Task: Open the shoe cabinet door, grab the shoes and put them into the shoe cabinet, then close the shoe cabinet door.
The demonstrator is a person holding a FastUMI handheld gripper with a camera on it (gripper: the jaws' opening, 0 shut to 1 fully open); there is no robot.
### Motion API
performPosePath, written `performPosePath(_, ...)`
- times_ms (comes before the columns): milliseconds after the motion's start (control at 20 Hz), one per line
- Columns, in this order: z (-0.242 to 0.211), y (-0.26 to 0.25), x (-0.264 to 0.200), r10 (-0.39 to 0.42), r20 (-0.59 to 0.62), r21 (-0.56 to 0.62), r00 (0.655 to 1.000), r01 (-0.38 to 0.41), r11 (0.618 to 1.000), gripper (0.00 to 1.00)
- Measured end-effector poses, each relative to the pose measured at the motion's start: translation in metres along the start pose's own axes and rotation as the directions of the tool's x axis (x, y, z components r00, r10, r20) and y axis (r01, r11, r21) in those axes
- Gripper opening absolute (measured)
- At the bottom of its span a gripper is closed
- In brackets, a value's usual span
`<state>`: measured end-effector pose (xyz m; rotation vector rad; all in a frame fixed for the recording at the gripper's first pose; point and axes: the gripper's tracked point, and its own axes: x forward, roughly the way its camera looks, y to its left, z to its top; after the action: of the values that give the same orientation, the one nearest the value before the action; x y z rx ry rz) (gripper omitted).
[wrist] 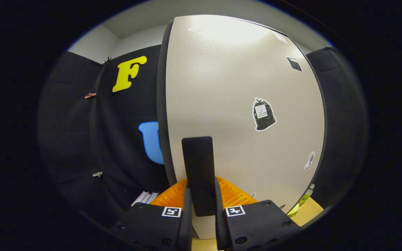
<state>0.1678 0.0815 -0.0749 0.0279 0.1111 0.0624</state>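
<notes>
Gripper point(201, 202) clamped on the dark upright door handle point(198, 174), both fingers point(187, 212) pressing its sides; pale shoe cabinet door point(236, 104) directly ahead, stickers point(263, 114) on its face.

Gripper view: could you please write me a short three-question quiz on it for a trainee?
1. True or false: the tongs are closed on the black handle of the cabinet door.
2. Which sticker is on the door? A) black bag sticker B) red star C) green leaf
3. Fill in: the door's edge trim is ____.
Key: 1 true; 2 A; 3 black.
</notes>
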Motion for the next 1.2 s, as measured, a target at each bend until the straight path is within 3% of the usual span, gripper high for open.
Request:
performPosePath(600, 0.002, -0.028, -0.081, 0.059, 0.012, 0.029, 0.998, -0.059, 0.998, 0.30)
performPosePath(1200, 0.008, -0.091, -0.166, 0.257, -0.036, 0.004, 0.966, -0.257, 0.966, 0.30)
